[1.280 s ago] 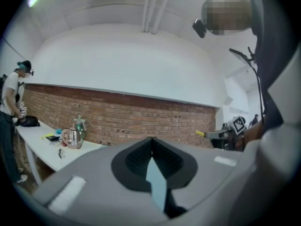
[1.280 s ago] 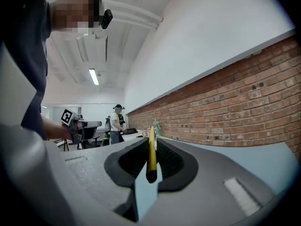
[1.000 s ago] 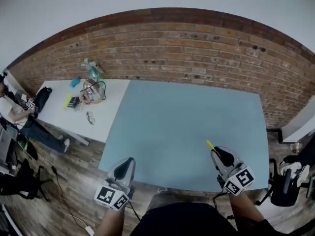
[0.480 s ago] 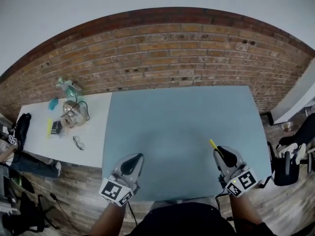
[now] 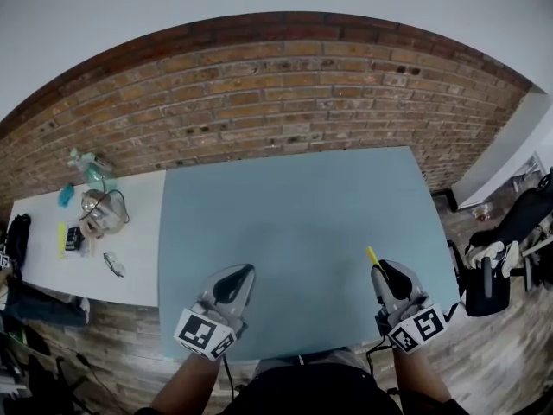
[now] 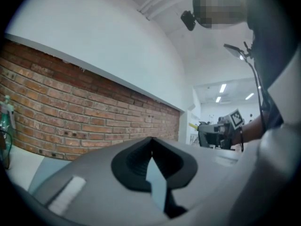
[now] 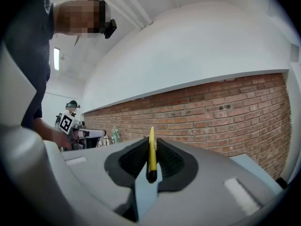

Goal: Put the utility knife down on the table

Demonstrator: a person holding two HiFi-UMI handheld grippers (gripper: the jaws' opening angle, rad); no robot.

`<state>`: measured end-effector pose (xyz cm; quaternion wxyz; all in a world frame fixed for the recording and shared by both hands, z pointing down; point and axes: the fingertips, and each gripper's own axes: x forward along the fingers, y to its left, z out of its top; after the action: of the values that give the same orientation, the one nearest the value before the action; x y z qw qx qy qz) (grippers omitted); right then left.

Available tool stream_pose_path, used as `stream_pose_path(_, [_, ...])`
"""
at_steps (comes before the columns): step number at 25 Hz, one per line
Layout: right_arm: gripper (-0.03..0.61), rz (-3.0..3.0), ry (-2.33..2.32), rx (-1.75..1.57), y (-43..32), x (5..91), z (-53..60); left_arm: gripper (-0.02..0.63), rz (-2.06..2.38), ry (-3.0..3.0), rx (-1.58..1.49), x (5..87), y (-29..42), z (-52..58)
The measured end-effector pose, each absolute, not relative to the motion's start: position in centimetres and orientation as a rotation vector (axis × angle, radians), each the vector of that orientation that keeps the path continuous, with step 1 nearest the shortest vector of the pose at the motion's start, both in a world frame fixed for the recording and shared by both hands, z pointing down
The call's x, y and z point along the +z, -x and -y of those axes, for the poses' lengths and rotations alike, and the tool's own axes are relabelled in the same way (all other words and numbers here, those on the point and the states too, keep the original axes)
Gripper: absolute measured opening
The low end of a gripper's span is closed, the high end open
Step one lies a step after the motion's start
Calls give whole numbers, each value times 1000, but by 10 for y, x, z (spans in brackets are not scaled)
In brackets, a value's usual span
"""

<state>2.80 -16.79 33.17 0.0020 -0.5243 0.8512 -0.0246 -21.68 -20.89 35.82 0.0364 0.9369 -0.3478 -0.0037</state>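
A: Knife status?
B: Utility knife (image 7: pixel 151 154) pinched in my right gripper (image 5: pixel 378 270), over the tabletop's (image 5: pixel 294 197) near-right corner. Left gripper (image 5: pixel 245 271) closed on nothing (idle). Plan: lower it flat, then let go.

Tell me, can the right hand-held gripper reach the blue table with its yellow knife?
Probably yes. The right hand-held gripper, shut on the utility knife, hovers over the near edge of the blue table. Nothing lies on the tabletop around it, so the way down looks free.
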Motion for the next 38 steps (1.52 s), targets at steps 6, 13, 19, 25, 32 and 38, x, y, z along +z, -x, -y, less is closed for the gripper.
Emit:
stream_pose_path(6, [55, -2682, 1581, -25, -37, 323, 177, -9, 1162, -2880, -11, 347, 219, 208])
stream_pose_path(13, [55, -2699, 1490, 8, -36, 314, 193, -9, 1268, -2841, 6, 347, 225, 212])
stream_pose_path(19, [55, -2708, 1450, -8, -38, 315, 206, -9, 1287, -2837, 14, 344, 216, 220])
stream_pose_path(25, [55, -2721, 1432, -73, -38, 333, 218, -9, 1290, -2823, 48, 347, 208, 224])
stream_pose_path(32, [55, -2739, 1418, -138, -39, 351, 227, -9, 1301, -2769, 100, 367, 207, 226])
stream_pose_path(38, [55, -2745, 1414, -192, -39, 368, 228, -9, 1316, -2753, 133, 377, 204, 224])
